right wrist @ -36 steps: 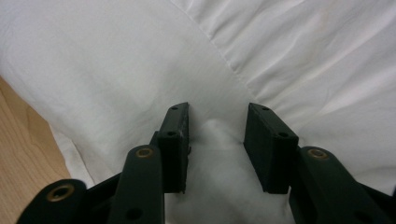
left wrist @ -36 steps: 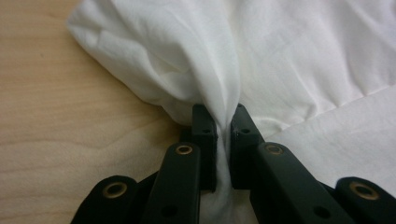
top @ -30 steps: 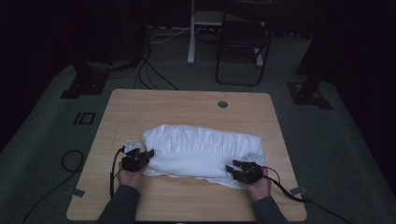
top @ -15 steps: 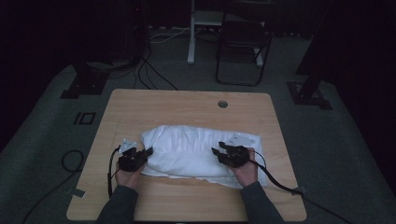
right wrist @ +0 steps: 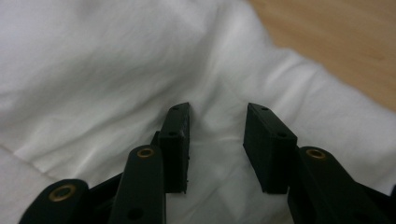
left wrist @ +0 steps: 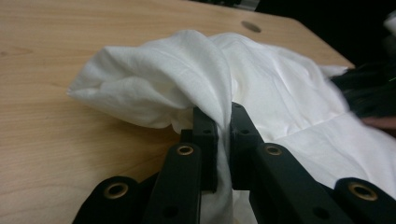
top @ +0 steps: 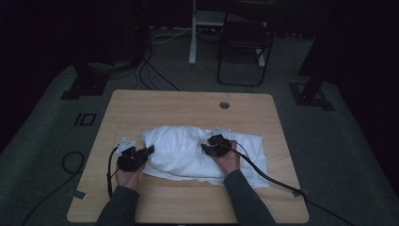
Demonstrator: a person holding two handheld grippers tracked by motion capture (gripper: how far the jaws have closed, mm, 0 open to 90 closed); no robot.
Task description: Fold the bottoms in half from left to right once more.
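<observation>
A crumpled white cloth lies across the middle of the wooden table. My left gripper sits at the cloth's left edge. In the left gripper view it is shut on a bunched fold of the white cloth, which lifts slightly off the wood. My right gripper rests over the cloth's middle and points left. In the right gripper view it stands open just above the cloth, with nothing between the jaws.
A round cable hole sits near the table's far edge. The right gripper's cable trails over the cloth and off the right front corner. A folding chair, stand bases and floor cables lie beyond the table.
My right gripper has moved from the cloth's near right edge leftward and away, onto the cloth's middle. The left gripper has stayed at the left edge.
</observation>
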